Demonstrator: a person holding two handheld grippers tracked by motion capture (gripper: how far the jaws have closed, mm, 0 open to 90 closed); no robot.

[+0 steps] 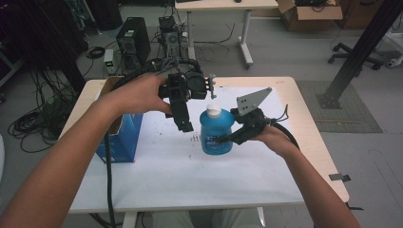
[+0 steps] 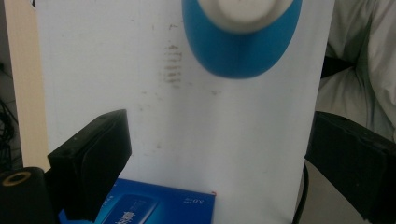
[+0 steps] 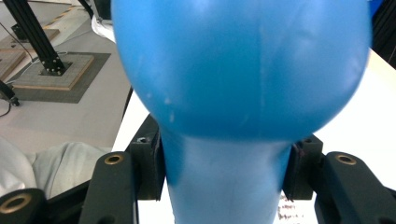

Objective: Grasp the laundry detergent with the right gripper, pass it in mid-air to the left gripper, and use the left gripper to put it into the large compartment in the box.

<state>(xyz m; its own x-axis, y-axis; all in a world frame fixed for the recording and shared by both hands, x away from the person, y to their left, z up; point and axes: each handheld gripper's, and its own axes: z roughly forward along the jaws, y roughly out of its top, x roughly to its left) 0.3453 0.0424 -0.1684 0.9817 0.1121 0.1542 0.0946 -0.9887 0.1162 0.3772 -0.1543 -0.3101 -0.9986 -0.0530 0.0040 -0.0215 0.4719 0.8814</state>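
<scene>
A blue bottle (image 1: 216, 137) with a white cap (image 1: 214, 111) stands upright over the white sheet (image 1: 190, 175) near the table's middle. My right gripper (image 1: 233, 136) comes in from the right and is shut on its body; in the right gripper view the jaws clamp the bottle (image 3: 238, 70) on both sides, with the right gripper (image 3: 224, 168) low on it. My left gripper (image 1: 187, 113) hangs just left of the cap and above it, pointing down. The left gripper (image 2: 219, 163) is open with nothing between its jaws, and the bottle (image 2: 243, 51) and cap (image 2: 238, 11) lie beyond them.
A blue carton (image 1: 121, 137) with an open brown flap stands at the table's left edge, below my left forearm; its top (image 2: 154, 207) lies under the left jaw. Behind the table, a computer tower (image 1: 133, 40), cables and a desk leg (image 1: 245, 42) stand on the floor.
</scene>
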